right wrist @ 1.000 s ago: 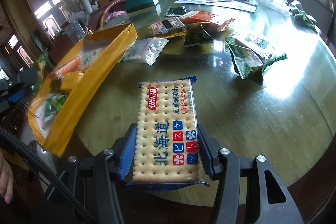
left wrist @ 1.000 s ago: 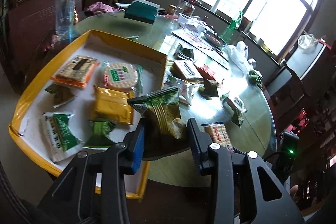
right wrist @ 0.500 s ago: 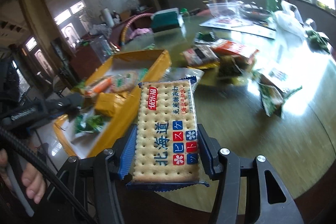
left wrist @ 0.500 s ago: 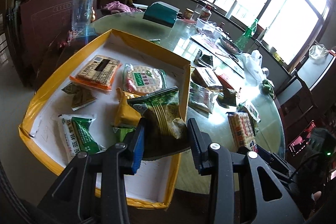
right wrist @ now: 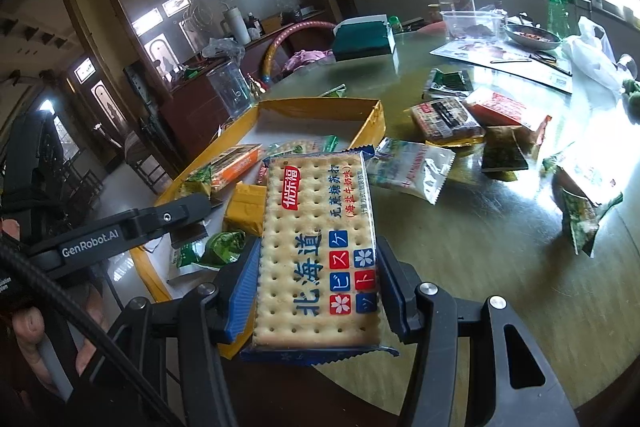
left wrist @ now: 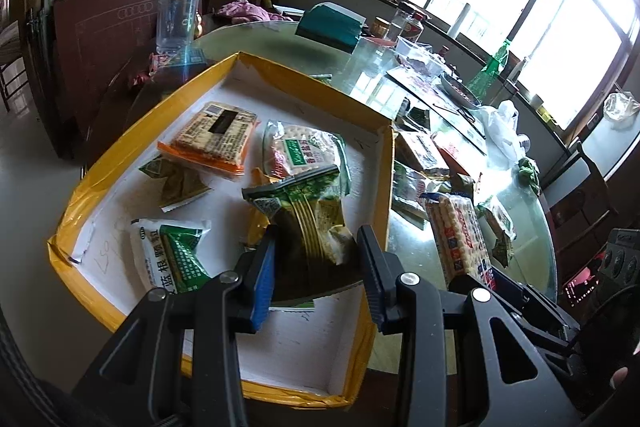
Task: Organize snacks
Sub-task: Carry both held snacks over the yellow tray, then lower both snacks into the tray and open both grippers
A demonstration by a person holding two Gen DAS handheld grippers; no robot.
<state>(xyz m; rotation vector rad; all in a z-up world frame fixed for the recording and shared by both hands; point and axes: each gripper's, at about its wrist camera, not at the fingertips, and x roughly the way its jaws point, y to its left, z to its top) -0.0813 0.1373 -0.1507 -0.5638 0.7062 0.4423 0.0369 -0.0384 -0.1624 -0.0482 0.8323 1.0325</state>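
At lower centre of each view, the left gripper (left wrist: 316, 263) clamps a green snack packet (left wrist: 308, 223) and the right gripper (right wrist: 316, 291) a cracker pack (right wrist: 318, 247), both poised over the yellow tray (left wrist: 384, 187) for dropping in.

Daylight floods tall windows (left wrist: 520, 11) at two o'clock; a dark wooden sideboard (left wrist: 120, 11) (its top cluttered) stands at ten, beside pale floor (left wrist: 24, 155).
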